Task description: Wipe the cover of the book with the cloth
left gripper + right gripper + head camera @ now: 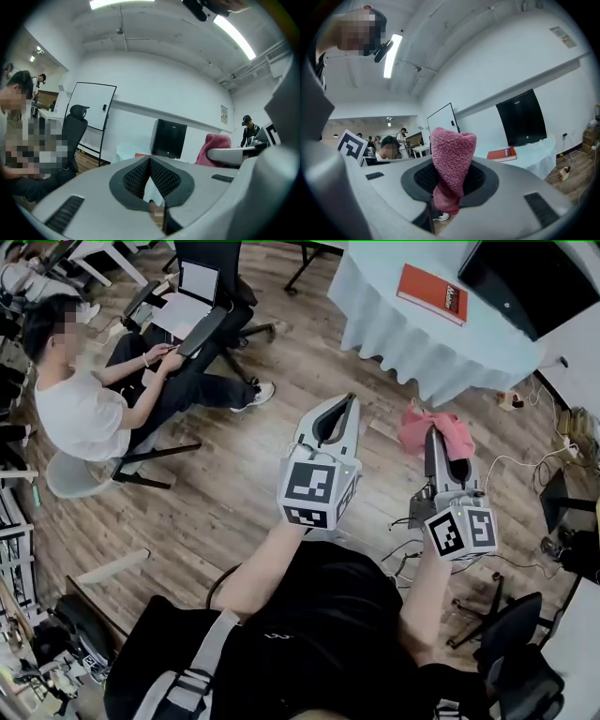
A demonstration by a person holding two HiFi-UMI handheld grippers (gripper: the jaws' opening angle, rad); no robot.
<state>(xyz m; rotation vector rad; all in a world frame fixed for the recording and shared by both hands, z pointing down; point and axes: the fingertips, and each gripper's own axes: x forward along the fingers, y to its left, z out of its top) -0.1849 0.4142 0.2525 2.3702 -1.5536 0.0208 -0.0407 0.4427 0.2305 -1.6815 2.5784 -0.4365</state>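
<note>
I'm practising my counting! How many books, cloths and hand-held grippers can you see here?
red book: 1
pink cloth: 1
hand-held grippers: 2, the left hand-held gripper and the right hand-held gripper, which is pinching the cloth
Total: 4

book [433,292]: cover print too small to read; from left gripper view only a red sliver visible. cloth [452,154]: lower end hidden between jaws of right gripper [449,180]. black monitor [530,277]: cut by frame edge
</note>
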